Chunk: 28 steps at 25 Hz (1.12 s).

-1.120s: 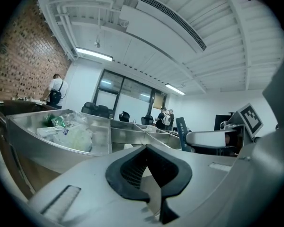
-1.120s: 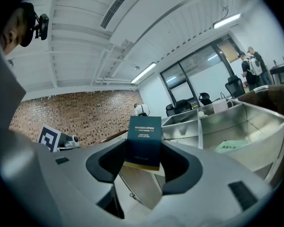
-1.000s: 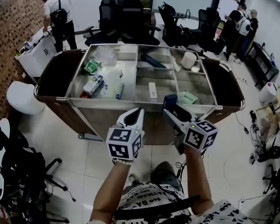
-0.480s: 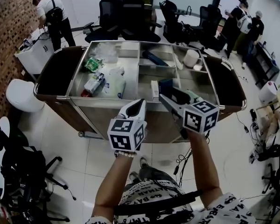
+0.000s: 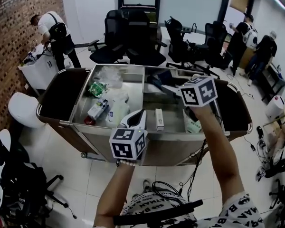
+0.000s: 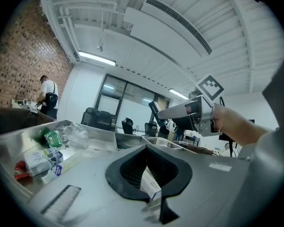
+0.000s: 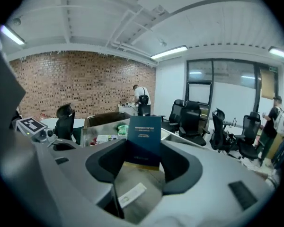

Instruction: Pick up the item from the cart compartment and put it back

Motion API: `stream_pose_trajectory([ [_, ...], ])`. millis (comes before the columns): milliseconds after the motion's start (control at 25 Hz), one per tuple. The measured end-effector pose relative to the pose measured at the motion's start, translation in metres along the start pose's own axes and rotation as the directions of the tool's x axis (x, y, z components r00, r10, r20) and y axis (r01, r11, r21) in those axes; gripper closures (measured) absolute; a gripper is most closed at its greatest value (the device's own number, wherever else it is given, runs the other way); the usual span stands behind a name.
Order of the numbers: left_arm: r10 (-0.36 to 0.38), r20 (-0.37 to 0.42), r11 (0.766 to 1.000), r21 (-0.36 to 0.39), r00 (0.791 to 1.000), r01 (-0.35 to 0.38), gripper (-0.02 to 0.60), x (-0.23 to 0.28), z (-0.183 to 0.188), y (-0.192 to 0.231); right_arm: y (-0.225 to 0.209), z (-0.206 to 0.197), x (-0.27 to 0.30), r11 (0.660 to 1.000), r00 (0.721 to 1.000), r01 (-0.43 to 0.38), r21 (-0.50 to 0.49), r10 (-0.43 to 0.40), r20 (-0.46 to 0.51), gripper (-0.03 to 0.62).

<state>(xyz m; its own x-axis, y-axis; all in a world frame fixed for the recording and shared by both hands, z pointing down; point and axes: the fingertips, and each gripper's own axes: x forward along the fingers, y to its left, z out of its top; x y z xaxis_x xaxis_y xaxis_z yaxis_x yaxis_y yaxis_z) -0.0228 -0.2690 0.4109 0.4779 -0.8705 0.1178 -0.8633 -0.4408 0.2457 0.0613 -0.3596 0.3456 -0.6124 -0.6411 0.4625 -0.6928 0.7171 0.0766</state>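
Above the cart's [image 5: 171,148] far side, a dark blue box [image 7: 144,134] was held upright by the right gripper [image 7: 143,150], its jaws spread wide and pressed on the box's lower part. At the cart's near rim, the left gripper [image 5: 140,114] was seen with its 2 jaws together, empty. To be put back well (judged the step in hand), the box should be lowered squarely into its compartment and released only once seated.
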Motion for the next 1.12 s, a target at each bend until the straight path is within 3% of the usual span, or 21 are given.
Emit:
stream_pose_trajectory([
  [240, 0.020, -0.010, 1.000, -0.004, 1.000, -0.020, 0.581, 0.025, 0.010, 0.021, -0.052, -0.005, 0.065, 1.000, 0.980, 0.000, -0.010, -0.002, -0.197, 0.358],
  [520, 0.054, -0.061, 0.998, -0.010, 0.997, -0.055, 0.581, 0.049, 0.017, 0.039, -0.074, -0.034, 0.124, 0.994, 0.929, -0.056, 0.094, 0.086, -0.359, 0.358],
  [960, 0.056, -0.125, 0.997, -0.044, 0.991, -0.062, 0.581, 0.060, 0.008, 0.045, -0.090, -0.111, 0.187, 0.982, 0.768, -0.080, 0.174, 0.172, -0.617, 0.358],
  [1120, 0.075, -0.136, 0.996, -0.047, 0.988, -0.082, 0.581, 0.062, -0.001, 0.051, -0.090, -0.129, 0.202, 0.982, 0.729, -0.087, 0.167, 0.177, -0.661, 0.356],
])
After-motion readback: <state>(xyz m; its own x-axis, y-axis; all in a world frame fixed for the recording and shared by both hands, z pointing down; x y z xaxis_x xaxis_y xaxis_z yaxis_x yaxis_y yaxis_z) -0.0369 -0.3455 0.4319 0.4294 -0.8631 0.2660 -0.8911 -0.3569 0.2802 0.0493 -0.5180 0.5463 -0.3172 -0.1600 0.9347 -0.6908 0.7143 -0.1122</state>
